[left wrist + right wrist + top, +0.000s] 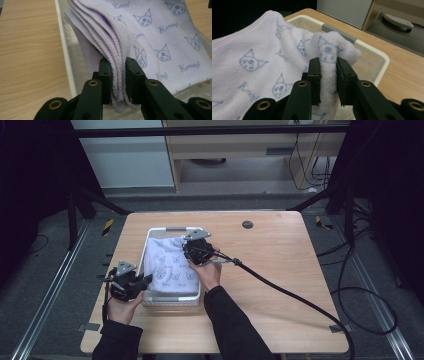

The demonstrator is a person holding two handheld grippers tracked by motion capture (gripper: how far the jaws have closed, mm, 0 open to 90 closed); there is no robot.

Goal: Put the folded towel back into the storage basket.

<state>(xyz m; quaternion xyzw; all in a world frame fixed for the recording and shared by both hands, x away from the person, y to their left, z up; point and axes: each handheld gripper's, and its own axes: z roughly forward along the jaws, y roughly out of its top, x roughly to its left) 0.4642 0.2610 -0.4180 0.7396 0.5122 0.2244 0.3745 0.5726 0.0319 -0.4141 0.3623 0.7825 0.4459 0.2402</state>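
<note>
A pale lilac towel (pixel 172 265) printed with small blue cat faces lies in a white perforated basket (pixel 175 299) on the wooden table. My left gripper (pixel 145 281) is shut on the towel's folded, stitched edges (pixel 117 72) at the basket's near left corner. My right gripper (pixel 192 251) is shut on a bunched fold of the towel (pixel 328 62) near the basket's far right side. Each hand holds its gripper by the body. The towel (pixel 254 62) spreads over most of the basket's inside.
The basket rim (pixel 372 50) has a grey handle (pixel 176 228) at the far end. A thick black cable (pixel 290 292) trails from the right gripper across the table to the right. A dark round grommet (pixel 247 224) sits at the table's far side.
</note>
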